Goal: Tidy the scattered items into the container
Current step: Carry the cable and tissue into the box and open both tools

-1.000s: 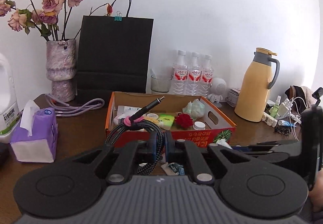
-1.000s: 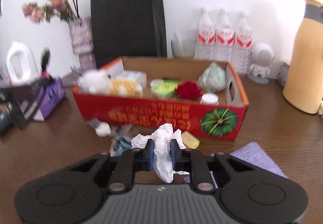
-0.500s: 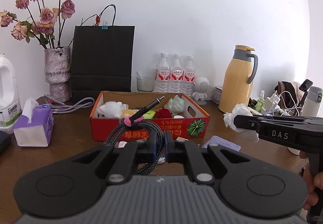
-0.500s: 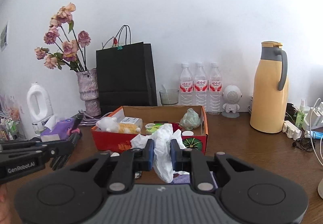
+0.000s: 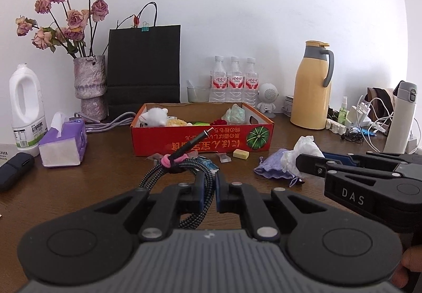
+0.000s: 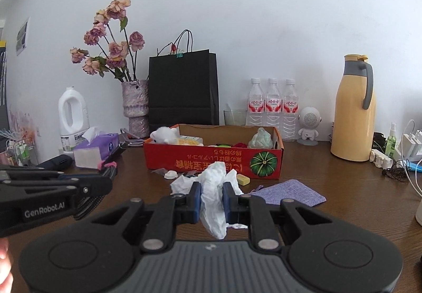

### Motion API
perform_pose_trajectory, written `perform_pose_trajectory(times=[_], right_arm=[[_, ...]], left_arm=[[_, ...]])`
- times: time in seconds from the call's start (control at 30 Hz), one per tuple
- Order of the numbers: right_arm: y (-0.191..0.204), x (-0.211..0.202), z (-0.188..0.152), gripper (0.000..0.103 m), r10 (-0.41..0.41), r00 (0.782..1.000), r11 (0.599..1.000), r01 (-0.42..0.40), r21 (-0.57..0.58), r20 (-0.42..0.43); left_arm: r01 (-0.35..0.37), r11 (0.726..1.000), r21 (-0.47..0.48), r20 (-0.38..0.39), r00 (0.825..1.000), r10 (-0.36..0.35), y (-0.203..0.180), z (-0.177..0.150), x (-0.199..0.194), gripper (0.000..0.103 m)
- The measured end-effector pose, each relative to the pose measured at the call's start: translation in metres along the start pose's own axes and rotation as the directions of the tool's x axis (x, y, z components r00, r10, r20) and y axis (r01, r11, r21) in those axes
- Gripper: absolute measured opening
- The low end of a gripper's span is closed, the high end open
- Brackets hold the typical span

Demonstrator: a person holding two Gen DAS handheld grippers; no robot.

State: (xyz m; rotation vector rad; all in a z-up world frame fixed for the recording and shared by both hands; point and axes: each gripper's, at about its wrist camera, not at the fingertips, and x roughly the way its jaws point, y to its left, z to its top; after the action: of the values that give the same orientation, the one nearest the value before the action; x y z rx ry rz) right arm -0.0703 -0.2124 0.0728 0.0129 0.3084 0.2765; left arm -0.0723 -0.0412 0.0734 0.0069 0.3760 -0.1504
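My left gripper (image 5: 209,188) is shut on a coiled braided cable (image 5: 174,169) tied with a pink band, its plug pointing up toward the red cardboard box (image 5: 184,141). My right gripper (image 6: 211,198) is shut on a crumpled white tissue (image 6: 215,187), held above the table in front of the box (image 6: 200,159). The box holds a white plush toy (image 5: 155,117), a red flower and a greenish wad. On the table before it lie a yellow block (image 5: 241,153), a purple cloth (image 6: 288,191), a white cap (image 6: 171,174) and wrappers (image 5: 224,158).
Behind the box stand a black paper bag (image 5: 144,68), a vase of dried roses (image 5: 89,87), three water bottles (image 5: 233,83) and a yellow thermos (image 5: 312,87). A tissue pack (image 5: 63,142) and white jug (image 5: 25,111) sit left; chargers and cables (image 5: 364,121) crowd the right.
Both grippers have drawn back from the box with their loads still held, so the box now looks smaller and farther. The right gripper has come into the left wrist view.
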Motion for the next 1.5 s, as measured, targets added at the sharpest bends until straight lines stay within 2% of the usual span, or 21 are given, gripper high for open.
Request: perform_pose_trajectory(times=[0.1,0.2,0.3,0.37,0.47,0.57,0.67,0.77,0.87,0.93,1.0,1.13,1.17,1.3,1.33,1.37,1.4,1.43,1.47,1.5], right_arm=[[-0.008,0.019,0.019,0.016,-0.001,1.000,1.000,0.000,0.006,0.015],[-0.023,0.050,0.049,0.016,-0.013,0.999,1.000,0.012,0.005,0.050],[-0.044,0.094,0.089,0.016,-0.022,0.998,0.999,0.020,0.032,0.055],[-0.060,0.132,0.113,0.016,-0.029,0.999,0.998,0.028,0.058,0.026],[-0.079,0.192,0.130,0.016,-0.078,0.996,0.995,0.081,0.057,-0.052],[-0.102,0.242,0.133,0.016,-0.100,0.976,0.970,0.138,0.199,-0.193],[-0.100,0.277,0.130,0.016,-0.092,0.946,0.981,0.139,0.134,-0.311],[-0.101,0.307,0.118,0.016,-0.052,0.900,0.988,0.109,0.107,-0.434],[-0.098,0.328,0.100,0.016,-0.045,0.837,0.995,0.084,0.047,-0.545],[-0.098,0.336,0.089,0.017,-0.046,0.805,0.996,0.081,0.032,-0.592],[-0.097,0.337,0.086,0.017,-0.084,0.803,0.995,0.097,-0.010,-0.589],[-0.100,0.335,0.088,0.017,-0.057,0.794,0.998,0.070,-0.001,-0.605],[-0.099,0.336,0.088,0.017,-0.056,0.791,0.998,0.068,-0.003,-0.609],[-0.100,0.337,0.090,0.018,-0.047,0.778,0.998,0.065,0.006,-0.627],[-0.101,0.337,0.091,0.018,-0.040,0.774,0.998,0.064,0.015,-0.631],[-0.101,0.337,0.092,0.019,-0.031,0.769,0.998,0.061,0.025,-0.638],[-0.102,0.337,0.094,0.024,-0.021,0.763,0.998,0.055,0.032,-0.646],[-0.101,0.337,0.097,0.029,-0.015,0.754,0.998,0.049,0.034,-0.656],[-0.102,0.336,0.101,0.039,-0.015,0.748,0.998,0.049,0.033,-0.664],[-0.102,0.333,0.107,0.044,-0.015,0.747,0.998,0.050,0.033,-0.664]], left_arm=[[0.028,1.000,0.007,0.028,0.999,-0.029,0.003,0.023,0.025,0.008],[0.052,0.998,0.027,0.061,0.997,-0.053,0.004,0.063,0.066,0.008],[0.079,0.996,0.042,0.054,0.995,-0.081,0.004,0.106,0.119,0.008],[0.077,0.996,0.055,0.037,0.996,-0.079,0.003,0.126,0.155,0.008],[0.090,0.995,0.037,-0.050,0.995,-0.088,0.007,0.145,0.209,0.008],[0.087,0.996,-0.005,-0.196,0.977,-0.086,0.011,0.154,0.262,0.008],[0.110,0.994,0.003,-0.280,0.954,-0.105,0.010,0.153,0.292,0.009],[0.131,0.991,0.001,-0.350,0.929,-0.123,0.005,0.144,0.310,0.008],[0.129,0.992,0.000,-0.421,0.900,-0.117,-0.002,0.134,0.327,0.008],[0.120,0.992,0.027,-0.445,0.890,-0.096,-0.007,0.127,0.335,0.008],[0.120,0.992,0.033,-0.467,0.879,-0.091,-0.008,0.120,0.343,0.008],[0.116,0.993,-0.016,-0.534,0.839,-0.107,-0.003,0.103,0.354,0.008],[0.120,0.993,-0.021,-0.539,0.835,-0.113,-0.001,0.101,0.354,0.008],[0.120,0.992,-0.034,-0.537,0.835,-0.119,0.006,0.105,0.349,0.013],[0.122,0.992,-0.040,-0.531,0.838,-0.125,0.008,0.109,0.347,0.017],[0.125,0.991,-0.047,-0.525,0.841,-0.131,0.011,0.114,0.344,0.026],[0.126,0.991,-0.052,-0.516,0.846,-0.134,0.013,0.120,0.340,0.039],[0.123,0.991,-0.054,-0.506,0.852,-0.133,0.016,0.126,0.335,0.041],[0.120,0.991,-0.062,-0.496,0.858,-0.135,0.020,0.134,0.330,0.043],[0.123,0.989,-0.081,-0.488,0.861,-0.146,0.023,0.141,0.324,0.046]])
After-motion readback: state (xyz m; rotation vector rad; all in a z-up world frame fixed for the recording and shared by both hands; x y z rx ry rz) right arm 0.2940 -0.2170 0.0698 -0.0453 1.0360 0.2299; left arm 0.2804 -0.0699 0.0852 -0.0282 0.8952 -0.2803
